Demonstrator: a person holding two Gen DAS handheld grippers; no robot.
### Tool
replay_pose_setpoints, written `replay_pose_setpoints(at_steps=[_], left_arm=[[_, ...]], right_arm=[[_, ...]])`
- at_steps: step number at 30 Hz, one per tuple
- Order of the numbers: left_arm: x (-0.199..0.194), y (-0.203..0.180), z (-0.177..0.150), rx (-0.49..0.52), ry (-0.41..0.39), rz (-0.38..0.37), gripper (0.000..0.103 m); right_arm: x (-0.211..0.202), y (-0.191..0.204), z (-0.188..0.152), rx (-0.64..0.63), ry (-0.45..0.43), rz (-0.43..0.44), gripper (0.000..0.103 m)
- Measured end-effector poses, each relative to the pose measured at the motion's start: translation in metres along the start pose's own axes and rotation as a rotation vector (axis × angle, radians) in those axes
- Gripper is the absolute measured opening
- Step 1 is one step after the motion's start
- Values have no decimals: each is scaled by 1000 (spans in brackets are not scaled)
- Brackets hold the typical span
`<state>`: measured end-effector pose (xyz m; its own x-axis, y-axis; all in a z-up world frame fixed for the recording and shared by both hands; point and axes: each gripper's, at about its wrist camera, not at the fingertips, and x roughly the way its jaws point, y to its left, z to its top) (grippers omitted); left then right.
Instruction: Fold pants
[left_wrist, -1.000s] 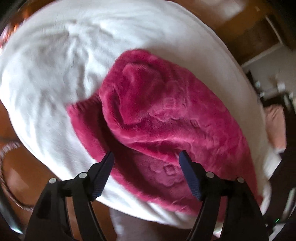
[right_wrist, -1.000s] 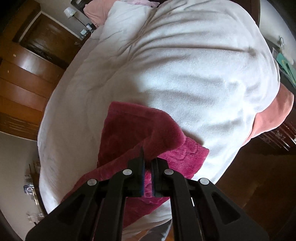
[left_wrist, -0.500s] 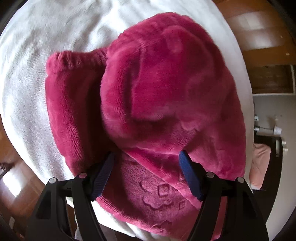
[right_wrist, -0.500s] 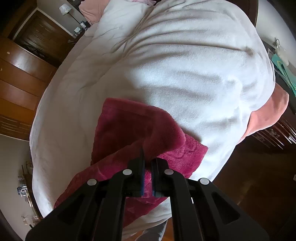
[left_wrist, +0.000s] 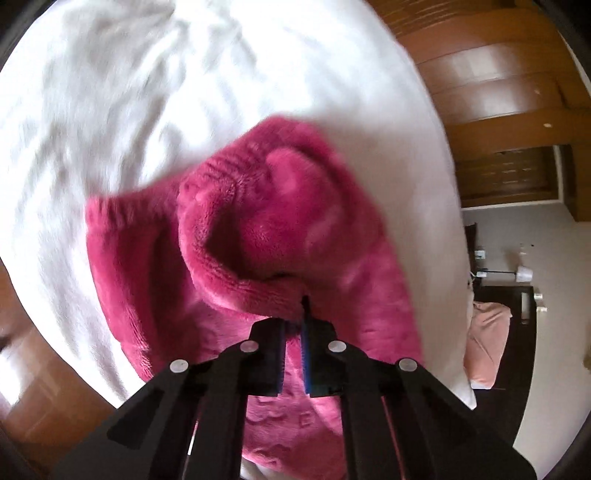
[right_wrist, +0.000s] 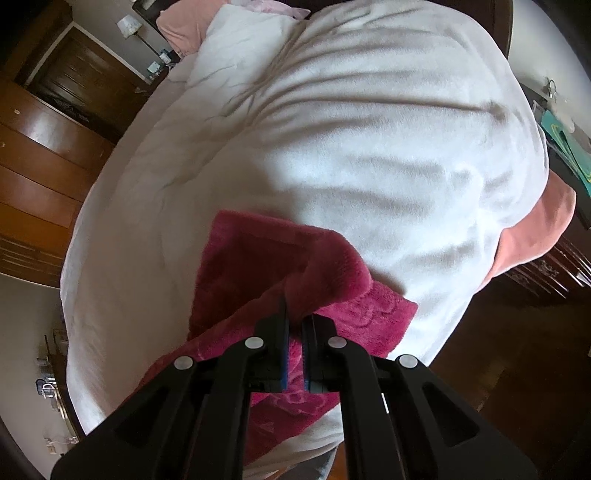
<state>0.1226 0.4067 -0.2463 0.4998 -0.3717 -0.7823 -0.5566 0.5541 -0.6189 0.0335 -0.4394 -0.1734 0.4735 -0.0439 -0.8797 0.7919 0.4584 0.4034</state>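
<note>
Now | left gripper (left_wrist: 293, 325) pinching pants (left_wrist: 258, 229) fold | right gripper (right_wrist: 295, 328) pinching pants (right_wrist: 258, 258) edge | pants on white blanket (right_wrist: 351, 129)

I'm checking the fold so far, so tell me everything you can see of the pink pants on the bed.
The pants are thick, fuzzy magenta fleece with faint embossed shapes and a ribbed band at one edge. They lie bunched and partly doubled over on the white blanket. The left gripper and right gripper each pinch a raised fold of them.
</note>
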Motion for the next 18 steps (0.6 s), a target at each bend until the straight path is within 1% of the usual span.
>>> replay_pose_setpoints(at_steps=[2, 4, 6, 7, 9, 10, 12, 14, 16, 18], left_arm=[[-21, -8, 3, 19, -27, -13, 5], [-40, -14, 5, 46, -54, -18, 5], [-63, -12, 5, 73, -75, -3, 5], [-71, -9, 3, 86, -79, 19, 5], [-79, 1, 3, 105, -71, 70, 5], [-78, 8, -1, 121, -59, 110, 5], [-75, 24, -5, 151, -31, 177, 5], [-56, 31, -15, 197, 0, 260, 5], [-32, 39, -25, 231, 28, 350, 5], [-18, 47, -31, 263, 41, 413, 6]], right_arm=[[-9, 2, -2, -12, -8, 26, 5], [-18, 2, -5, -38, -14, 29, 5], [-25, -2, -12, -68, -19, 20, 5], [-27, -5, -16, -80, -17, 11, 5], [-22, -14, -27, -108, -2, -30, 5], [-15, -22, -33, -113, 13, -50, 5], [-1, -35, -38, -98, 41, -77, 5], [14, -43, -44, -94, 62, -102, 5], [31, -50, -49, -117, 74, -143, 5], [40, -53, -51, -139, 77, -159, 5]])
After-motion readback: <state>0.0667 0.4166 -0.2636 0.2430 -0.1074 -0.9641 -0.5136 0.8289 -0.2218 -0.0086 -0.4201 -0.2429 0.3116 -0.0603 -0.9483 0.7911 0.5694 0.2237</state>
